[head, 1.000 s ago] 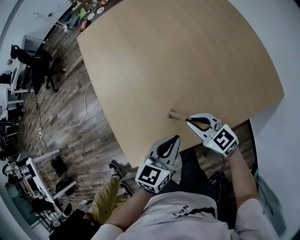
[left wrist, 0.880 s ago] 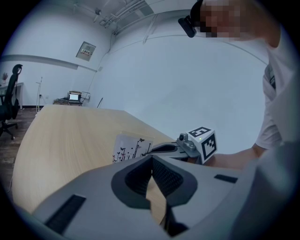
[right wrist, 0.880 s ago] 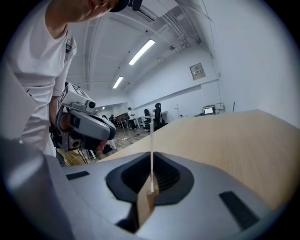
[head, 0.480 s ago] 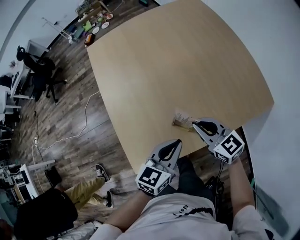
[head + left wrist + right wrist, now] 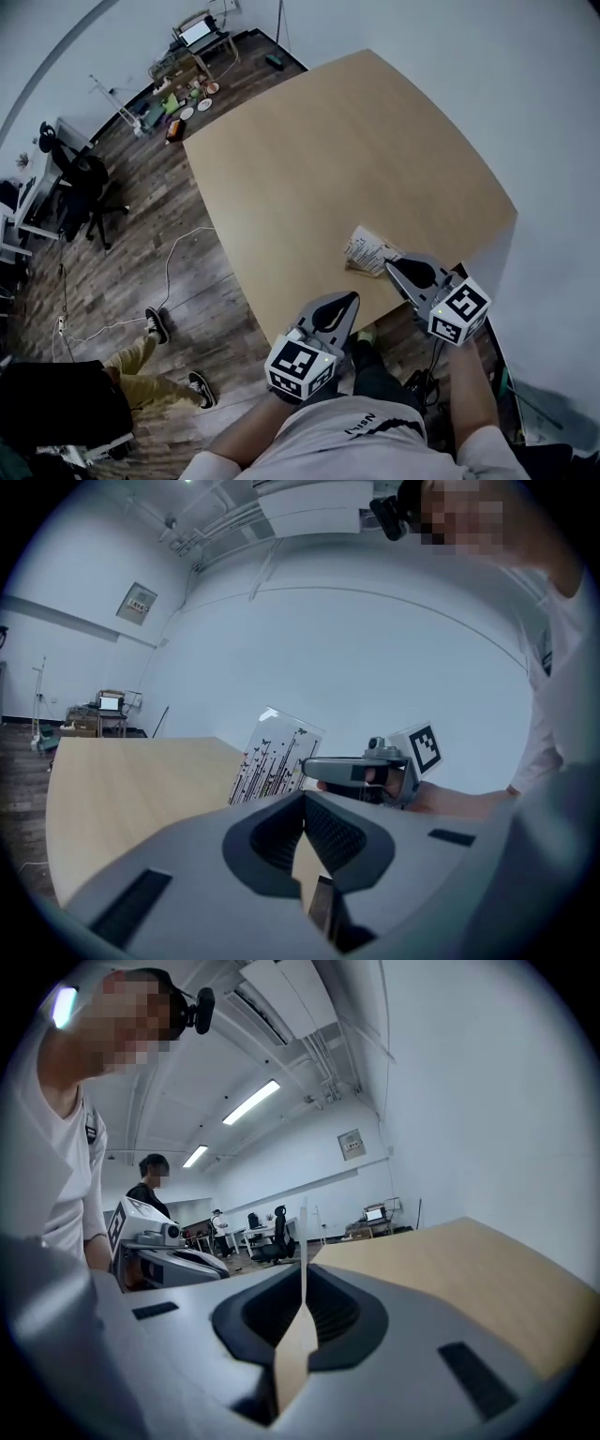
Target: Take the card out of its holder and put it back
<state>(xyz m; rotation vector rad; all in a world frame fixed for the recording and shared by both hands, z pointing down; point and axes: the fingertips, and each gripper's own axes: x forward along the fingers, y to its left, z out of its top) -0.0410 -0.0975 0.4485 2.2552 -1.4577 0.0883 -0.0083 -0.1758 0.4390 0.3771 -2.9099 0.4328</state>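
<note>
Card: white rectangular card printed with thin black lines (image 5: pixel 367 247) (image 5: pixel 275 759), at the near edge of the light wooden counter (image 5: pixel 337 159).
Right gripper (image 5: pixel 392 263) (image 5: pixel 303 1283): clenched on the card's edge.
Left gripper (image 5: pixel 352 298) (image 5: pixel 303 797): clenched on nothing, near the card, apart from it.

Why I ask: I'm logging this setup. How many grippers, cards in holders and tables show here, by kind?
grippers: 2, the left gripper and the right gripper
card in its holder: 1
table: 1
total: 4
</note>
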